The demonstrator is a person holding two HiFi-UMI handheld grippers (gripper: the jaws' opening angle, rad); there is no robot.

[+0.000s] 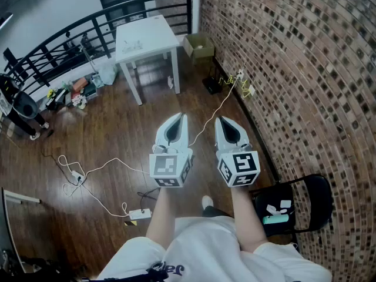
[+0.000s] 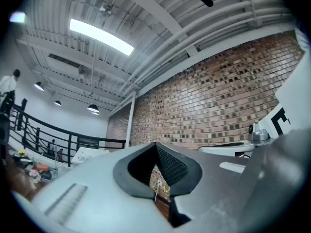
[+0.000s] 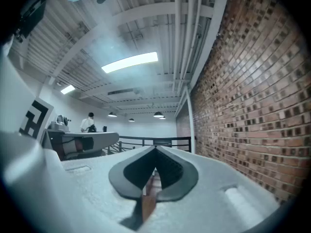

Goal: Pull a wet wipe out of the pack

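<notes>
I hold both grippers side by side, level, out in front of me above the wooden floor. My left gripper (image 1: 179,117) has its jaws closed tip to tip with nothing between them; in the left gripper view its tips (image 2: 155,144) meet in front of the brick wall. My right gripper (image 1: 222,121) is likewise shut and empty, tips (image 3: 155,149) touching. Low on the right stands a black folding chair (image 1: 317,198). On its seat lie a small teal pack (image 1: 275,219) and white pieces (image 1: 279,206), too small to identify. Both grippers are well away from the chair.
A brick wall (image 1: 305,69) runs along the right. A white table (image 1: 147,37) and a cardboard box (image 1: 198,44) stand ahead by a black railing (image 1: 88,31). White cables (image 1: 88,178) and a power strip (image 1: 140,214) lie on the floor. A person (image 1: 23,107) stands far left.
</notes>
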